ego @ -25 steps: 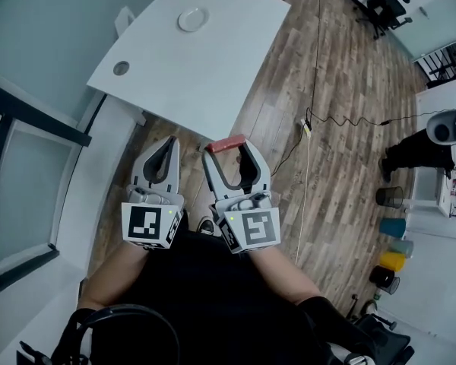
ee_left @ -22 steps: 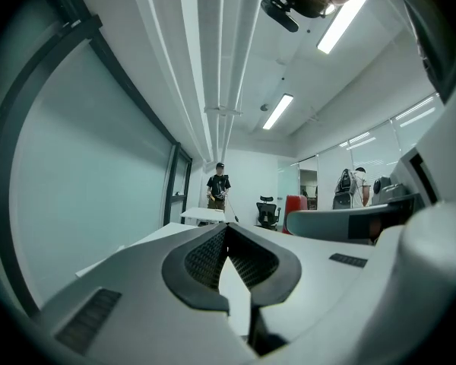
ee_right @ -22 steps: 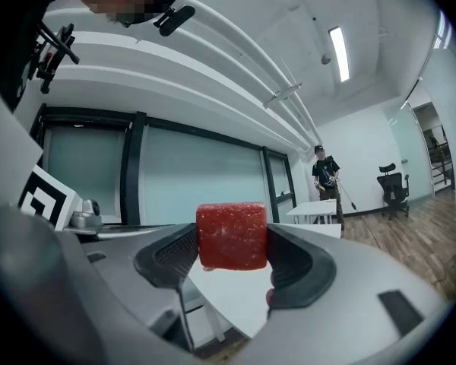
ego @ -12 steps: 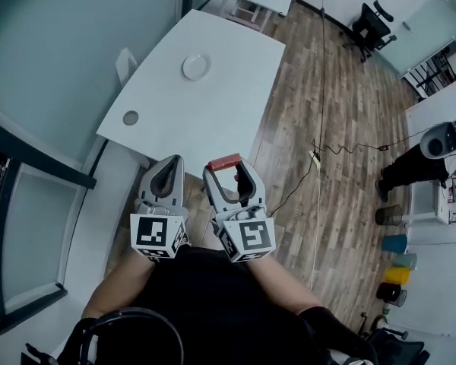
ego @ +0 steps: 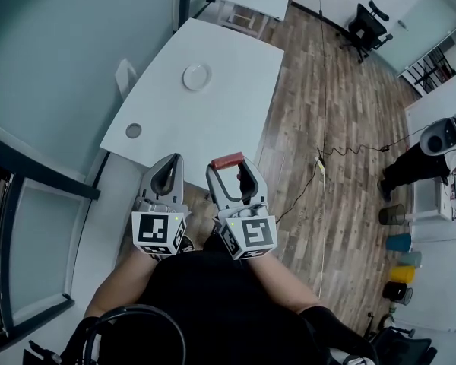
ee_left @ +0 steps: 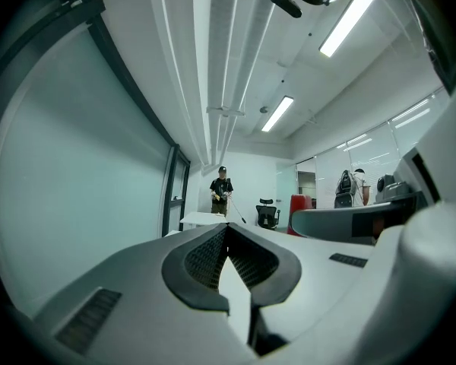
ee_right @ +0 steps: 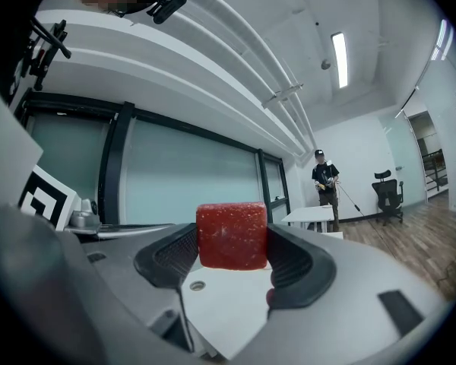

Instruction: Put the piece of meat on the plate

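Two grippers hang near the white table [ego: 220, 105]. The right gripper [ego: 229, 166] clamps the red piece of meat [ee_right: 231, 236] at its jaw tips. The left gripper [ego: 168, 161] is closed, empty. The plate [ego: 196, 76] lies well apart, on the table.

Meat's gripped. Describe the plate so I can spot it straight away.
Start from the big white table straight ahead. The plate lies on its far half. It is the white, rimmed disc; the only other round thing, a smaller grey circle, sits by the table's near left corner.

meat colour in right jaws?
Red, speckled; the meat shows best in the right gripper view.
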{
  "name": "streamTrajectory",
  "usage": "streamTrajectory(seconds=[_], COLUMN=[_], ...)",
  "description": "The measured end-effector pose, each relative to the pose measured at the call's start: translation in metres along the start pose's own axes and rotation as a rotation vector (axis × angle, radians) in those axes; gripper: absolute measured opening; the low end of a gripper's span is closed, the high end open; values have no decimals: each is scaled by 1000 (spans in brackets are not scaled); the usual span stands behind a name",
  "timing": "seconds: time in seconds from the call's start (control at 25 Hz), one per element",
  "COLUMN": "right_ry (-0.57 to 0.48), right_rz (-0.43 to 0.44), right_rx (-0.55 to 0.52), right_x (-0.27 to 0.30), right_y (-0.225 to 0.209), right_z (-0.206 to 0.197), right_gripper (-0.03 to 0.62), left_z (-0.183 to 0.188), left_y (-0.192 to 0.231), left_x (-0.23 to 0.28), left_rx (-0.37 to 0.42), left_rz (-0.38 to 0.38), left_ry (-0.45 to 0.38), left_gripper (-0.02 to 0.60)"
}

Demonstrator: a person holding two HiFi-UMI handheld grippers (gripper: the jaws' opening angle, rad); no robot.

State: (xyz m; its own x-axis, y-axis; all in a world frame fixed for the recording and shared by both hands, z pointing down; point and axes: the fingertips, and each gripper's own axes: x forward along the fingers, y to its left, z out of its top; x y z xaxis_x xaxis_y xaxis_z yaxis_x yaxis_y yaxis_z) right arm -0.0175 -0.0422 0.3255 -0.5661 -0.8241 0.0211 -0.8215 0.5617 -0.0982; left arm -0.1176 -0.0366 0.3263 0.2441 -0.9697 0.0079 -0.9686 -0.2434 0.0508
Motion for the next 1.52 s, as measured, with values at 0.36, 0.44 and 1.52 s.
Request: streamTrajectory(seconds=[0.36,0.44,1.52], right_ry=[-1,0,43], right_rz=[43,57,174], right_rx=[24,27,66], right_x=[44,52,150], right_y=[-30,-39,-135], right_z=[6,7,2], right_gripper=[282,282,282], left_z=[5,7,-4], left_y=[3,1,4], left_x=[47,58,189], left_rx=[11,13,43], left_rz=[34,47,170], left_ry=[8,9,71], left_gripper=[3,3,3])
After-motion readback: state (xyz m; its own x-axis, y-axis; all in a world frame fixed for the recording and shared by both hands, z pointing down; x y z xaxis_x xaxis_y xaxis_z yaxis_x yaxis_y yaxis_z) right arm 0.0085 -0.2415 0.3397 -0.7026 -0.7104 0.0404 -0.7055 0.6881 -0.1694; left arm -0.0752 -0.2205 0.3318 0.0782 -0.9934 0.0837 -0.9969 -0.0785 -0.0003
